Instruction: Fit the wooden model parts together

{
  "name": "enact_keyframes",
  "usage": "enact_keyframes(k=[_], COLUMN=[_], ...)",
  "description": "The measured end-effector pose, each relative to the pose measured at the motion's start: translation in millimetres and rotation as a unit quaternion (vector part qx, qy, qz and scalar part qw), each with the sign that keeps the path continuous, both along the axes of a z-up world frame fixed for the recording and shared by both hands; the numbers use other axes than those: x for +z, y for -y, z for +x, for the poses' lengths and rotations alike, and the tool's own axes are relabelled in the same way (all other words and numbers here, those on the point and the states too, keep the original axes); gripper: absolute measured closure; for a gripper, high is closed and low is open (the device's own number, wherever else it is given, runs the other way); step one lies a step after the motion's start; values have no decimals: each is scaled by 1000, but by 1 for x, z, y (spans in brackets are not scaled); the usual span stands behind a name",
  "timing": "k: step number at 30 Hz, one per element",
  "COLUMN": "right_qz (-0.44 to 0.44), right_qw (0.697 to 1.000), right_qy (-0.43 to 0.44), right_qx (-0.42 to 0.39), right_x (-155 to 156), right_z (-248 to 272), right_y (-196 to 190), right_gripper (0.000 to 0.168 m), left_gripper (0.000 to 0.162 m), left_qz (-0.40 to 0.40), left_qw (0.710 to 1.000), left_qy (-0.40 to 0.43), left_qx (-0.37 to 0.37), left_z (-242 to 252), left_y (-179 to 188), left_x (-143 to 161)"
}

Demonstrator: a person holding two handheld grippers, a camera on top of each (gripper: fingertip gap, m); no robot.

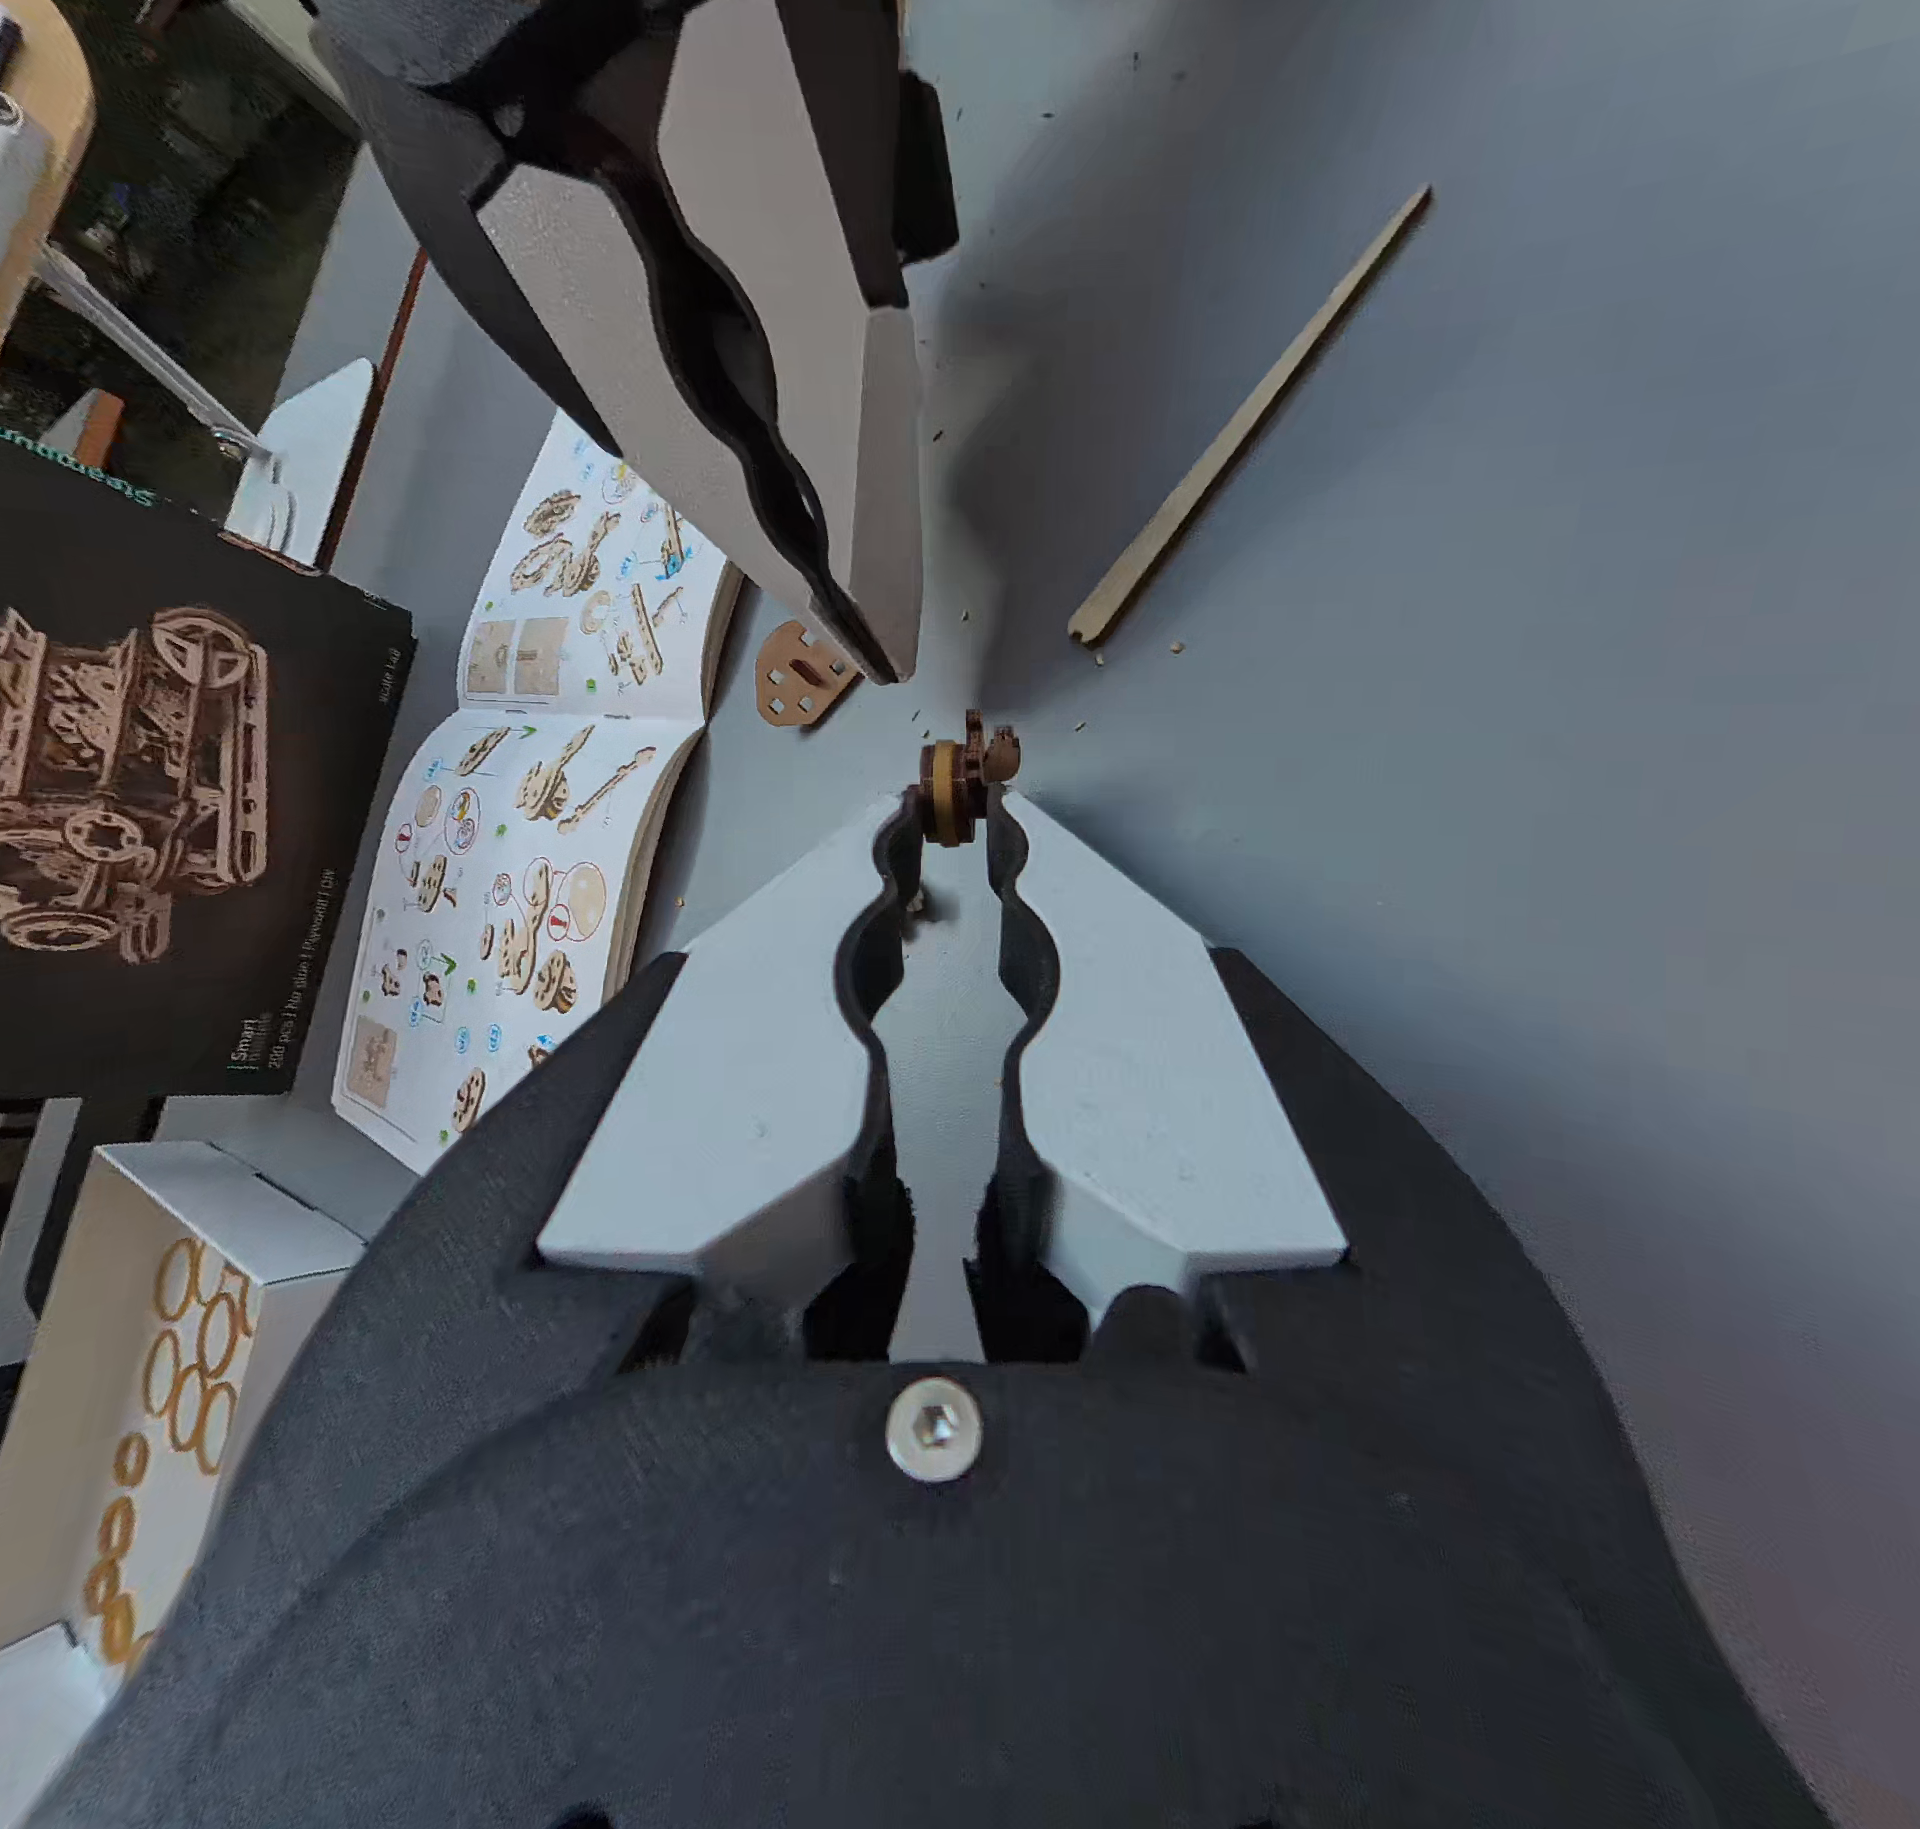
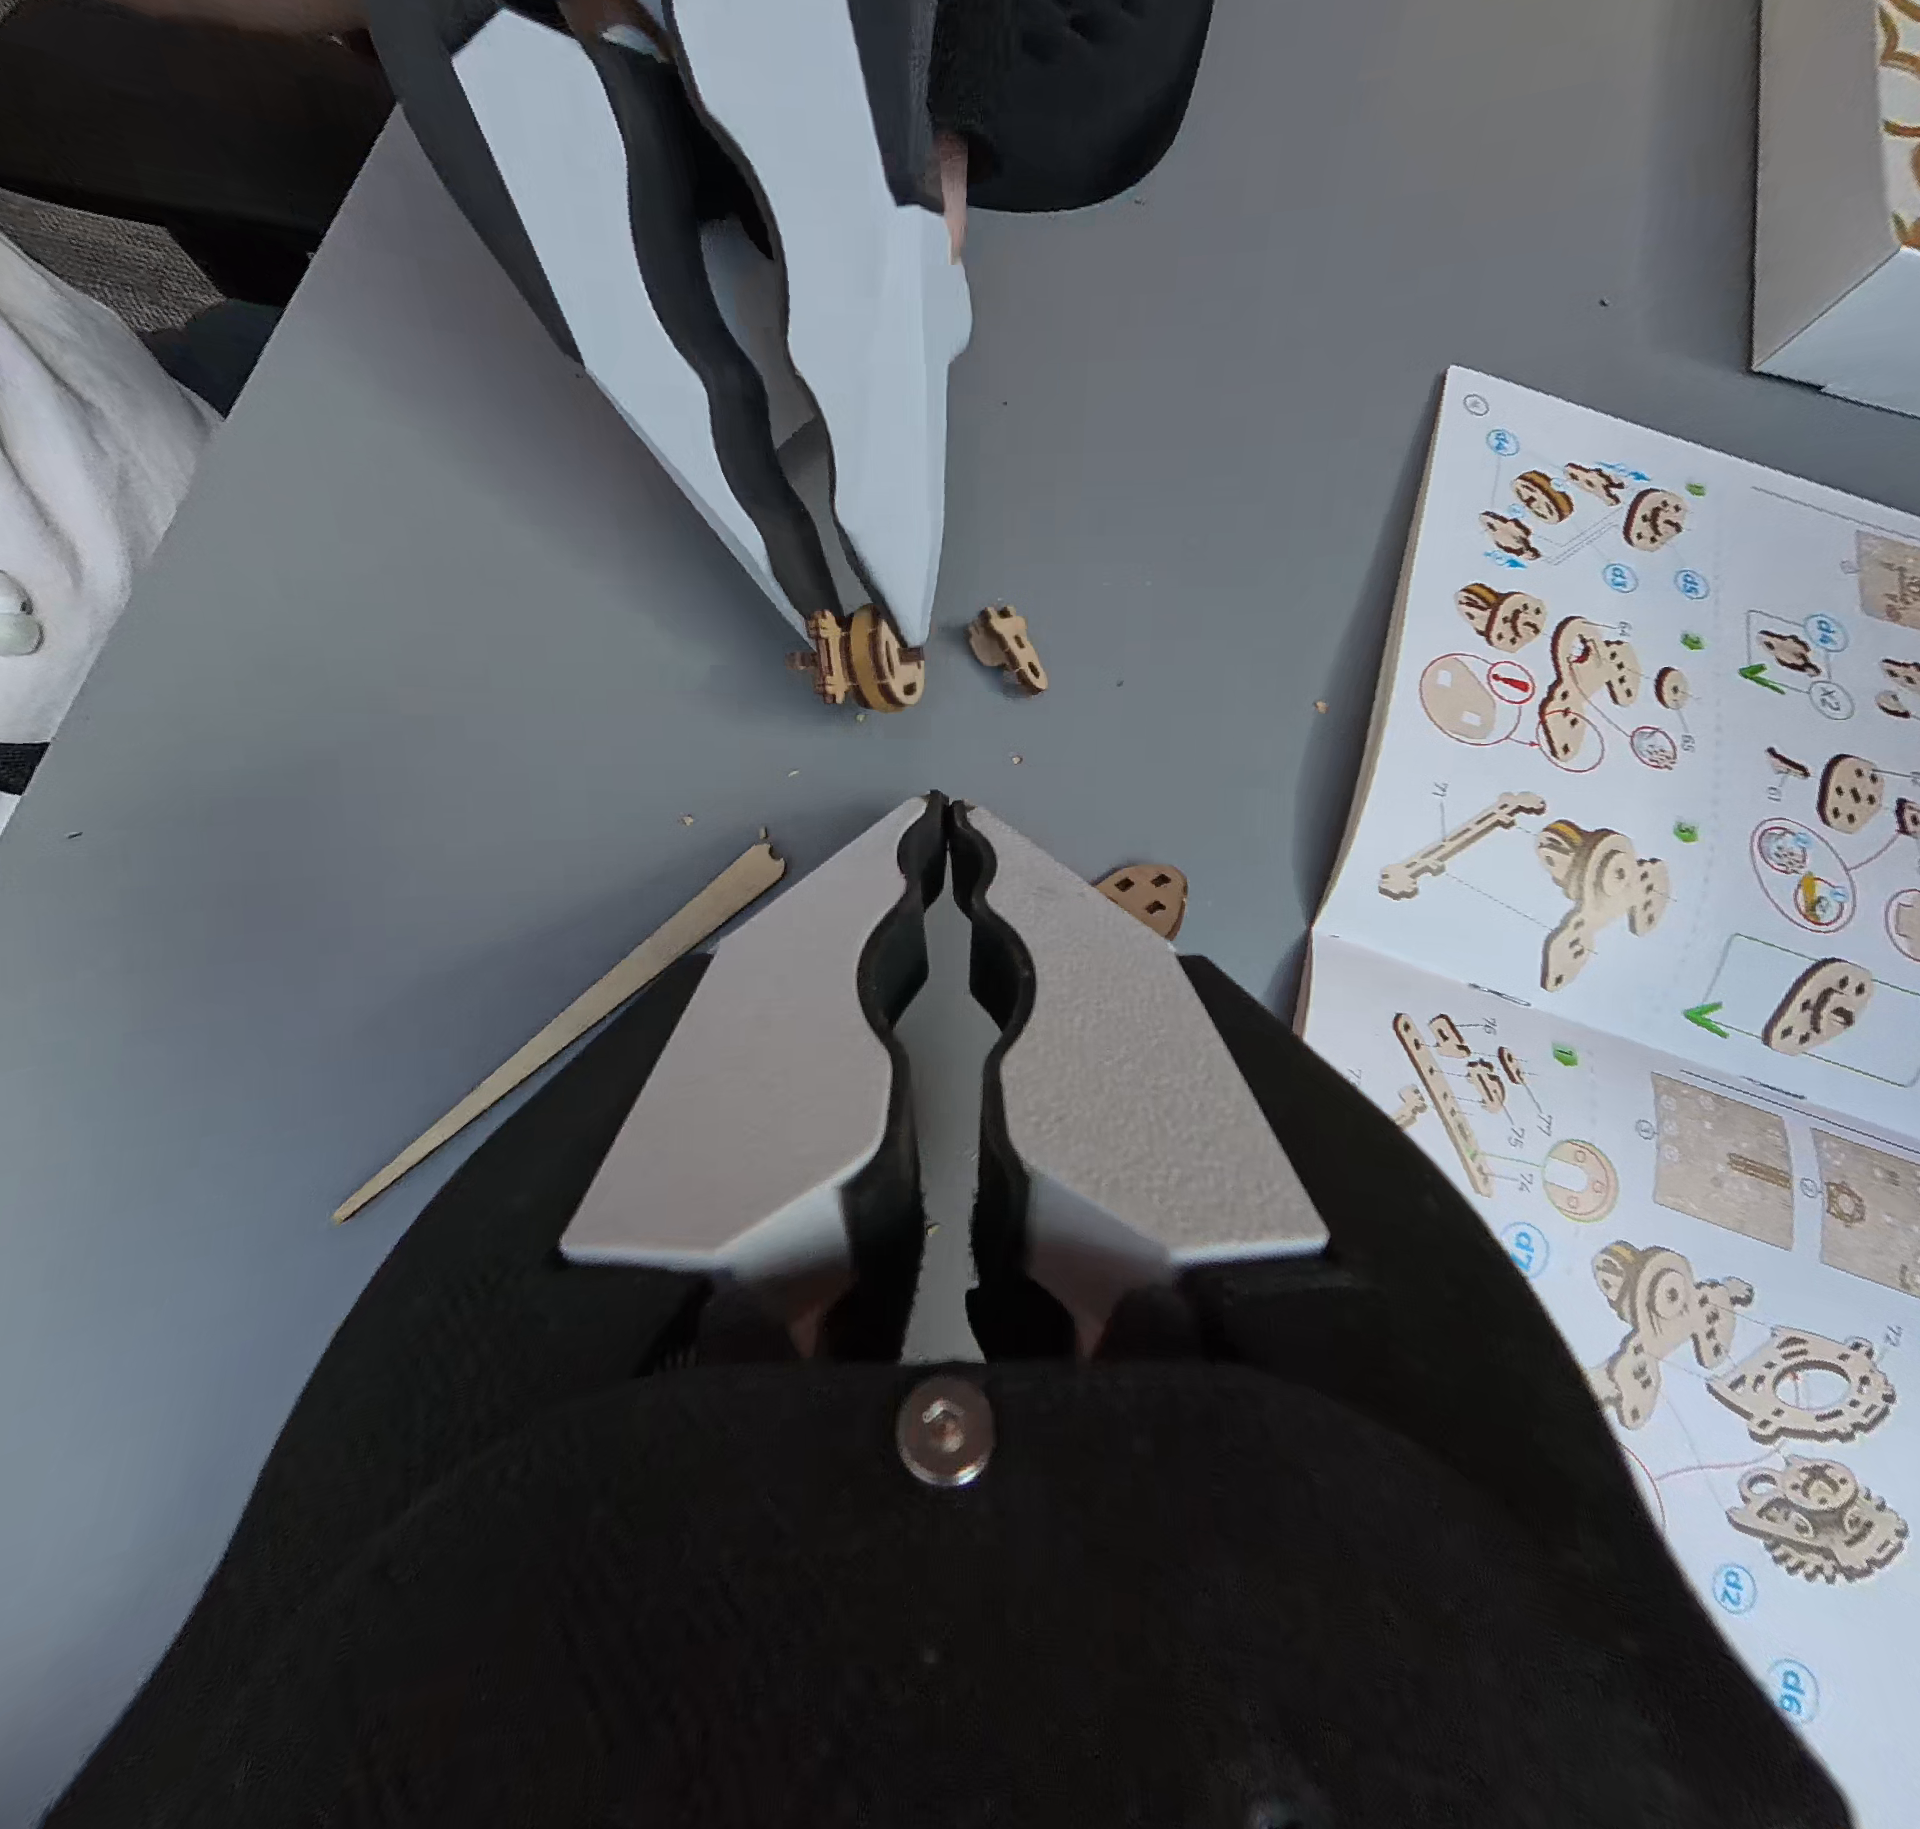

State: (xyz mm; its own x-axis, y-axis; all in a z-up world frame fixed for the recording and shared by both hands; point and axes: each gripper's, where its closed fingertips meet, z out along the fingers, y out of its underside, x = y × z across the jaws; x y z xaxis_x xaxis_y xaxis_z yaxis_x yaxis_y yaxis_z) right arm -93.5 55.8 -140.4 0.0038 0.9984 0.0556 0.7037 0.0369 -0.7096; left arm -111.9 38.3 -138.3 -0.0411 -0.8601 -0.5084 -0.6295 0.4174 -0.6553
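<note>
My left gripper (image 1: 951,805) is shut on a small wooden assembly (image 1: 954,787), a stack of discs with a notched cross-piece on its far side. In the right wrist view the left gripper (image 2: 868,626) comes down from the top and holds the assembly (image 2: 871,665) low over the grey table (image 2: 416,636). A loose small wooden piece (image 2: 1008,649) lies just beside it. My right gripper (image 2: 940,805) is shut with nothing between its pads, a short way in front of the assembly. It also shows in the left wrist view (image 1: 883,667), pointing down.
A rounded wooden plate with square holes (image 2: 1148,896) (image 1: 800,680) lies by the right gripper. A long wooden stick (image 2: 561,1031) (image 1: 1247,418) lies on the table. An open instruction booklet (image 2: 1662,948) (image 1: 551,792), a black box (image 1: 156,792) and a white box (image 1: 156,1364) are nearby. Only a small space, under 4 cm, lies between the two pairs of fingers.
</note>
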Motion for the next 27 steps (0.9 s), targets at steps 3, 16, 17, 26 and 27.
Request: enact_keyframes(k=[3,16,17,26,27], right_qz=[15,92,99,119,113], right_qw=[1000,995,995,992,992], right_qy=[18,-23,-24,31,32], right_qx=[3,-15,-5,-35,-35], right_x=[-7,-8,-6,-15,-15], right_z=[1,-35,-38,-44,-43], right_y=[-1,-14,-11,-15,-14], right_gripper=[168,151,151,156,156], left_gripper=[152,152,152,152,152], left_qz=[49,90,88,73,72], left_qw=[998,990,990,992,993], left_qy=[-43,-83,-83,-50,-48], left_qx=[-4,71,75,84,84], left_z=[0,-37,-39,-37,-37], left_y=[0,-15,-15,-14,-14], left_x=[-12,-10,-11,-13,-13])
